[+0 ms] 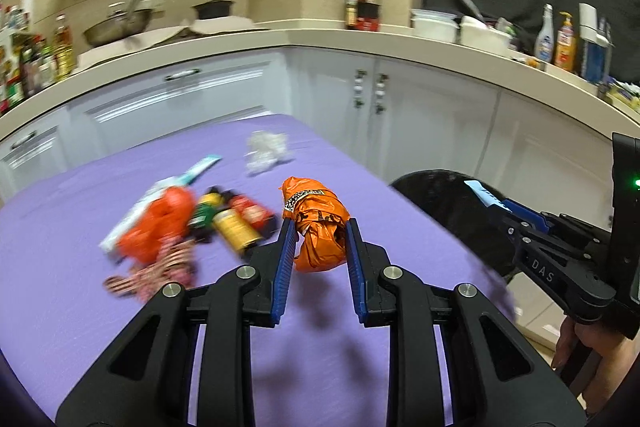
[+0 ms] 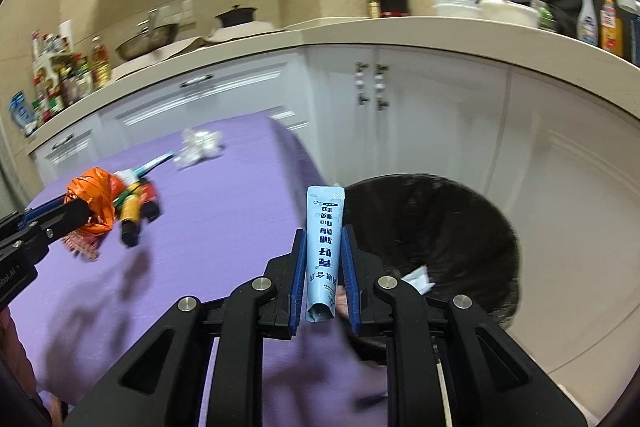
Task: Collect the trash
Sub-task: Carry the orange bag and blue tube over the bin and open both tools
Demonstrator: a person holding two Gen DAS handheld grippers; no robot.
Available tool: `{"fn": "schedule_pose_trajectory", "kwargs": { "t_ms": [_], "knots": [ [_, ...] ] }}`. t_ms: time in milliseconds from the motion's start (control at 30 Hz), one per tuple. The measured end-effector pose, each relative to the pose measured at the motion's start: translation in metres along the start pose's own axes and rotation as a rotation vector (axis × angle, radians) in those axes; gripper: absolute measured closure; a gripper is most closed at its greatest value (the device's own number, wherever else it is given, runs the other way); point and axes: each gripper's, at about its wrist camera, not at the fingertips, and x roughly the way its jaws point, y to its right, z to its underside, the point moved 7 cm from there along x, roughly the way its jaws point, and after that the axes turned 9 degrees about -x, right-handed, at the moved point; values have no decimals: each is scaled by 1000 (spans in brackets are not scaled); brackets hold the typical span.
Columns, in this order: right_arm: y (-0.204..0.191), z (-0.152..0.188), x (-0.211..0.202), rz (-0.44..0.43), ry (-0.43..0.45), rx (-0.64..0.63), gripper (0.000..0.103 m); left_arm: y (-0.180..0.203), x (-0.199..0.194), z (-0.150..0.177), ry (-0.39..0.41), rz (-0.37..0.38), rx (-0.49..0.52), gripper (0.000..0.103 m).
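Observation:
My left gripper (image 1: pixel 321 227) is shut on a crumpled orange wrapper (image 1: pixel 318 223), held above the purple table (image 1: pixel 280 327). From the right wrist view the same orange wrapper (image 2: pixel 91 199) shows at the far left in that gripper. My right gripper (image 2: pixel 323 239) is shut on a light blue sachet (image 2: pixel 323 247) with dark print, standing upright between the blue pads, near the rim of a black-lined trash bin (image 2: pixel 440 227). The bin (image 1: pixel 448 199) lies off the table's right edge. A pile of trash (image 1: pixel 188 223) remains on the table: an orange wrapper, small bottles, a striped wrapper, a long white packet.
A crumpled clear plastic piece (image 1: pixel 266 149) lies at the table's far side. White kitchen cabinets (image 1: pixel 400 115) and a beige counter with pots, bottles and tubs curve behind. A white scrap (image 2: pixel 418 279) sits inside the bin. A hand (image 1: pixel 580 343) holds the right gripper.

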Motion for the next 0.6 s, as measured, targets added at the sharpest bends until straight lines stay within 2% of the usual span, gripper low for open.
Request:
{"fn": "schedule_pose_trajectory", "kwargs": {
  "t_ms": [300,600],
  "knots": [
    [53,0,1,75,2,56,85,80,38,-16,-4,102,93,79],
    [87,-3,15,109,-3,94,85,129,82,-26,-38,128,140,79]
  ]
}}
